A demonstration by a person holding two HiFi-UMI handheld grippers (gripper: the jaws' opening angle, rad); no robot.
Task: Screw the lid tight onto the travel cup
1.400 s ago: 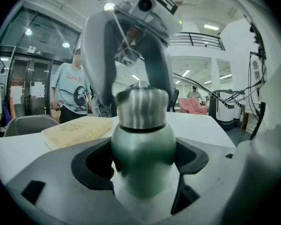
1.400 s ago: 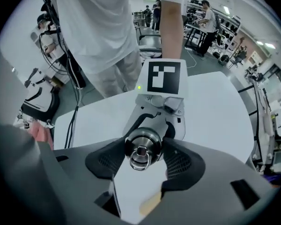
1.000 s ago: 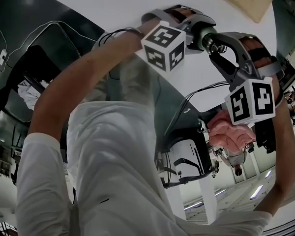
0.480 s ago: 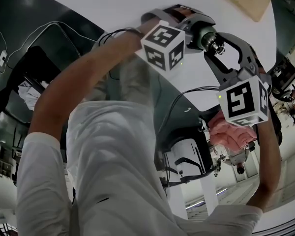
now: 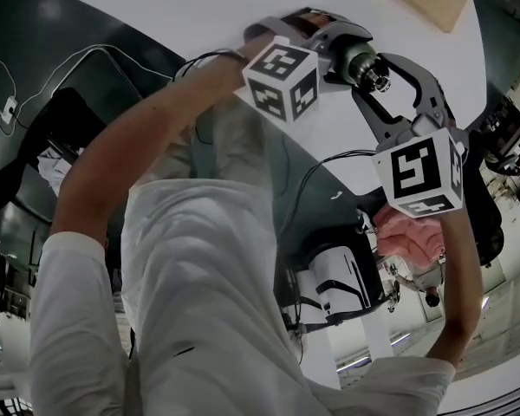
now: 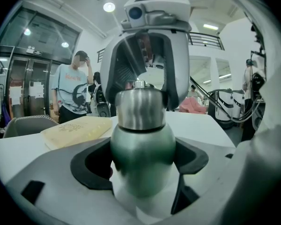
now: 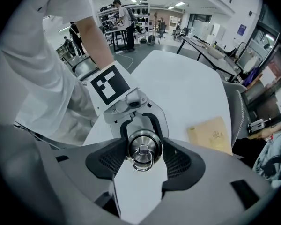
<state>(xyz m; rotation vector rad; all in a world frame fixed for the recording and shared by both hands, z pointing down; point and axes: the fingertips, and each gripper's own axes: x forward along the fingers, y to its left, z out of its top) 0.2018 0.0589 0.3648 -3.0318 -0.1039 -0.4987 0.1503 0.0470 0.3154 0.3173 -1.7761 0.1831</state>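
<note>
Gripping the green steel cup (image 6: 143,144) round its body, the left tongs (image 6: 141,168) hold it upright over the white table (image 7: 187,93). The right tongs (image 7: 144,161) reach down over its top, jaws on either side of the shiny lid (image 7: 143,146). Their pads lie against the lid, though they have just eased a touch wider, and the lid's ring faces their camera. A tan board (image 7: 210,135) lies on the table, well apart from the cup. Beyond it a person (image 6: 72,90) in a pale shirt stands near glass doors (image 6: 23,93), under bright ceiling lamps (image 6: 108,7)
</note>
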